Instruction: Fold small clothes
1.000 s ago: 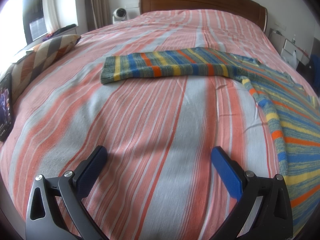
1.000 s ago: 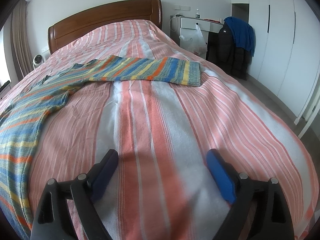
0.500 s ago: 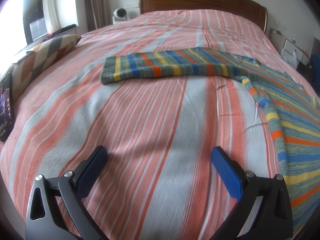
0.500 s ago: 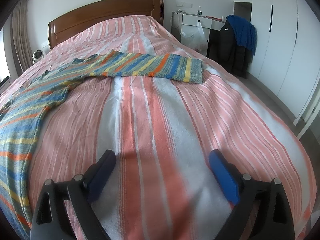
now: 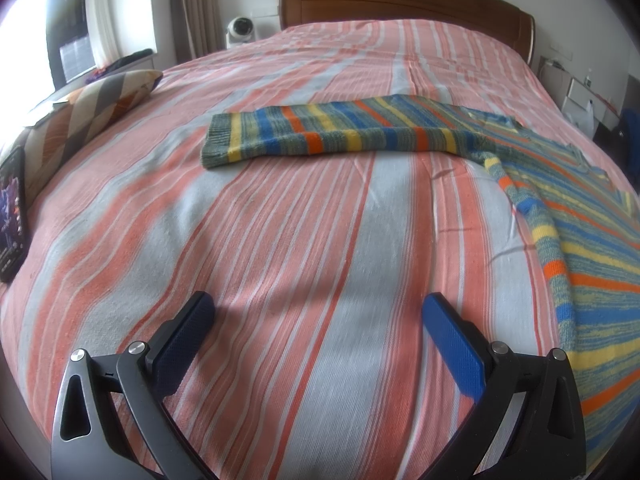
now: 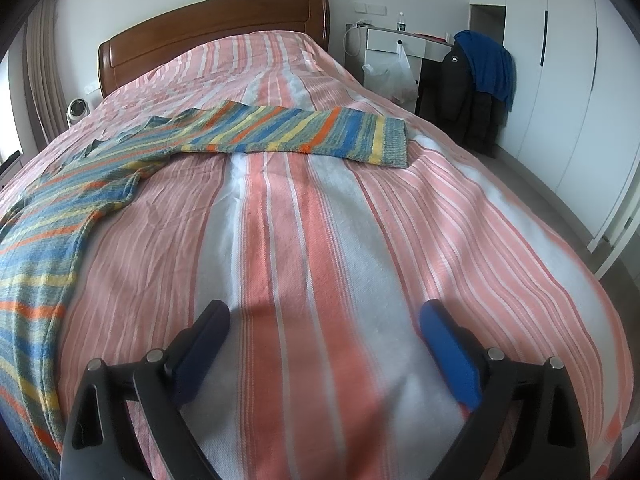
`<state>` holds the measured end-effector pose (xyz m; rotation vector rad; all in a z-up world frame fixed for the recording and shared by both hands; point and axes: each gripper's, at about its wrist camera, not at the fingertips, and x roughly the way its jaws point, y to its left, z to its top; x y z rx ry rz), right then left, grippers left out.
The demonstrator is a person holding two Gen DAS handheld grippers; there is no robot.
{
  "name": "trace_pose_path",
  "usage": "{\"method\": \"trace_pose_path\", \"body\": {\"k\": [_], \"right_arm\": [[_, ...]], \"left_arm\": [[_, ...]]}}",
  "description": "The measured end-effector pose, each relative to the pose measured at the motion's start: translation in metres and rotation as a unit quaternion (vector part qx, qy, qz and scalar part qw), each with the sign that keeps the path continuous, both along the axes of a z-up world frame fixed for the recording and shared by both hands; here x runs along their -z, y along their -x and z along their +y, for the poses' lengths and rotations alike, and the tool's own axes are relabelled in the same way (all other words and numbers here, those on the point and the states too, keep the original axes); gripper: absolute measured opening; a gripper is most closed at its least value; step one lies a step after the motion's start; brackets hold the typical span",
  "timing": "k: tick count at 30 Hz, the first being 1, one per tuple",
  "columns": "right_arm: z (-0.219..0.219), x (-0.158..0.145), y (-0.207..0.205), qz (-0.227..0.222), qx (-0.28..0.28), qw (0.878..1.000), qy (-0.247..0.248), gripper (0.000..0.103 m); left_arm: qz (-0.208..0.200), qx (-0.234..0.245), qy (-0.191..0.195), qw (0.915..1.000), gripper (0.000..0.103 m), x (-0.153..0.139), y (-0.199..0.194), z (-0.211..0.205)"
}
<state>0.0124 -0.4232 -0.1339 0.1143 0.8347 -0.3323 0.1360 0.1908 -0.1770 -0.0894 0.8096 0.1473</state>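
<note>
A striped knit sweater [image 5: 592,240] in blue, yellow, orange and grey lies flat on the bed. In the left wrist view one sleeve [image 5: 328,136] stretches left across the bed and the body fills the right edge. In the right wrist view the sweater's body [image 6: 36,240] lies at the left and the other sleeve [image 6: 304,136] stretches right. My left gripper [image 5: 318,312] is open and empty, low over bare bedspread, well short of the sleeve. My right gripper [image 6: 324,316] is open and empty over bare bedspread, right of the body.
The bed has a pink and white striped cover [image 5: 280,240] and a wooden headboard [image 5: 400,0]. A patterned pillow [image 5: 92,108] and a dark tablet [image 5: 12,212] lie at its left side. A desk [image 6: 396,44], a plastic bag and hanging jackets [image 6: 476,80] stand right of the bed.
The right gripper has moved slightly forward and lower over the bedspread, so the sleeve sits a little lower in its view. The left gripper has hardly moved. Both stay open.
</note>
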Motion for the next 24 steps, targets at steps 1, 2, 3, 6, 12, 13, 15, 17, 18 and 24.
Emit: {"method": "trace_pose_path", "body": {"k": [1, 2, 3, 6, 12, 13, 15, 17, 18, 24], "right_arm": [[0.001, -0.001, 0.001, -0.001, -0.001, 1.000, 0.000, 0.096], [0.002, -0.001, 0.002, -0.003, -0.003, 1.000, -0.001, 0.097], [0.002, -0.001, 0.002, -0.004, -0.004, 1.000, -0.002, 0.097], [0.003, -0.001, 0.003, -0.005, -0.006, 1.000, -0.001, 0.098], [0.003, -0.001, 0.003, -0.005, -0.006, 1.000, -0.002, 0.098], [0.003, -0.001, 0.003, -0.005, -0.006, 1.000, -0.002, 0.098], [0.003, -0.001, 0.003, -0.005, -0.005, 1.000, -0.001, 0.098], [0.003, -0.002, 0.003, -0.004, -0.006, 1.000, -0.002, 0.098], [0.003, -0.002, 0.003, -0.003, -0.006, 1.000, -0.003, 0.098], [-0.021, -0.036, -0.014, -0.013, -0.030, 0.995, -0.093, 0.098]], "left_arm": [[0.000, 0.000, 0.000, 1.0000, 0.103, 0.000, 0.000, 0.000], [0.000, 0.000, 0.000, 1.0000, 0.103, 0.000, 0.000, 0.000], [0.000, 0.000, 0.000, 1.0000, 0.103, 0.000, 0.000, 0.000], [0.000, 0.000, 0.000, 1.0000, 0.103, 0.000, 0.000, 0.000], [0.000, 0.000, -0.001, 1.0000, 0.103, 0.000, 0.000, 0.001], [0.000, 0.000, -0.001, 1.0000, 0.103, 0.000, 0.000, 0.001], [0.000, 0.000, -0.001, 1.0000, 0.103, 0.000, 0.000, 0.001], [0.000, 0.000, 0.000, 1.0000, 0.103, 0.000, 0.000, 0.000], [-0.001, 0.000, 0.000, 1.0000, 0.103, 0.000, 0.000, 0.001], [-0.001, -0.001, -0.002, 1.0000, 0.103, 0.000, 0.000, 0.000]]}}
